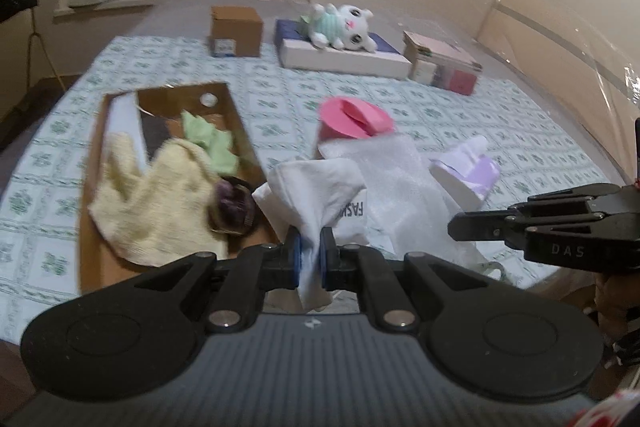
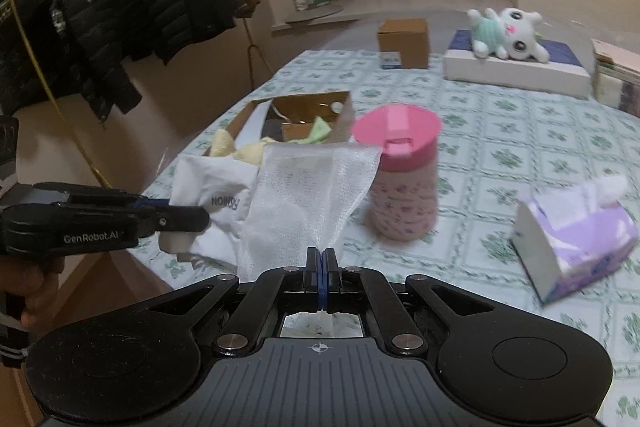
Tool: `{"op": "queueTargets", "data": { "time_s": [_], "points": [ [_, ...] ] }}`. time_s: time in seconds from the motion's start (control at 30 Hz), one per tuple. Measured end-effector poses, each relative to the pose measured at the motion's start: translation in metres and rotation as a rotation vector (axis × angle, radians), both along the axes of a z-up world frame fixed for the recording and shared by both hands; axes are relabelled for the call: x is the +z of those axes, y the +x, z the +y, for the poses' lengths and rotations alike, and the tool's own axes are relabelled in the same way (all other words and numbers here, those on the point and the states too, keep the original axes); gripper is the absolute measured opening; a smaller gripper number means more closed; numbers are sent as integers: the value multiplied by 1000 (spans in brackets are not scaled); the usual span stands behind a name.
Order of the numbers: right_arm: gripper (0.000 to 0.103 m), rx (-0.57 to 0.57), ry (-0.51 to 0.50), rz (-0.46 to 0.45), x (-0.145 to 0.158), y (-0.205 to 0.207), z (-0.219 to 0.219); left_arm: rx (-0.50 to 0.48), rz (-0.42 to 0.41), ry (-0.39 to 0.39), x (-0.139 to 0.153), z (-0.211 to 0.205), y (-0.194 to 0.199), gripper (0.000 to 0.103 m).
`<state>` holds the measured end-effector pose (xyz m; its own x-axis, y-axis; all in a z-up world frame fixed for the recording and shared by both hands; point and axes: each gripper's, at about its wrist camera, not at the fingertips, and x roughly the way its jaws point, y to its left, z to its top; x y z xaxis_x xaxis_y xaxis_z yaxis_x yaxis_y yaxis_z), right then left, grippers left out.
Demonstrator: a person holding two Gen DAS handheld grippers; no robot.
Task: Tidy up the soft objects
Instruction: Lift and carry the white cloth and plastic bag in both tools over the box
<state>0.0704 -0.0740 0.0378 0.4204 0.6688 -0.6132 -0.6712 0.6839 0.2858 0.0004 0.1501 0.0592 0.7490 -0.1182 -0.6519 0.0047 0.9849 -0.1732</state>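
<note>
Left gripper (image 1: pixel 310 251) is clamped nearly shut on a white printed cloth (image 1: pixel 320 195), which hangs just right of the cardboard box (image 1: pixel 240 131) holding a yellow towel (image 1: pixel 160 199) and green cloth (image 1: pixel 208 139). Right gripper (image 2: pixel 322 263) is fully closed, pinching a corner of the sheer white mesh bag (image 2: pixel 308 191), suspended just right of the box. Risk: the pink-lidded cup (image 2: pixel 400 179) stands close behind both fabrics; a trailing hem swung boxward could snag and topple it. The thin corner pinch on the mesh may also slip.
</note>
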Motion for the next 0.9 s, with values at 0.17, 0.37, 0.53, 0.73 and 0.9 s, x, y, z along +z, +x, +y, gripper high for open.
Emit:
{"op": "queueTargets", "data": {
  "time_s": [0.17, 0.37, 0.53, 0.73, 0.9],
  "points": [
    [0, 47, -4, -25, 5, 9, 31, 56, -23, 37, 14, 37, -2, 8],
    [0, 78, 10, -27, 8, 31, 72, 104, -20, 65, 20, 78, 6, 8],
    [0, 81, 19, -31, 7, 53, 108, 113, 7, 82, 13, 105, 26, 8],
    [0, 51, 109, -40, 12, 89, 150, 120, 45, 84, -6, 133, 59, 8],
    [0, 26, 104, -21, -5, 121, 179, 113, 87, 78, -27, 149, 85, 8]
  ]
}}
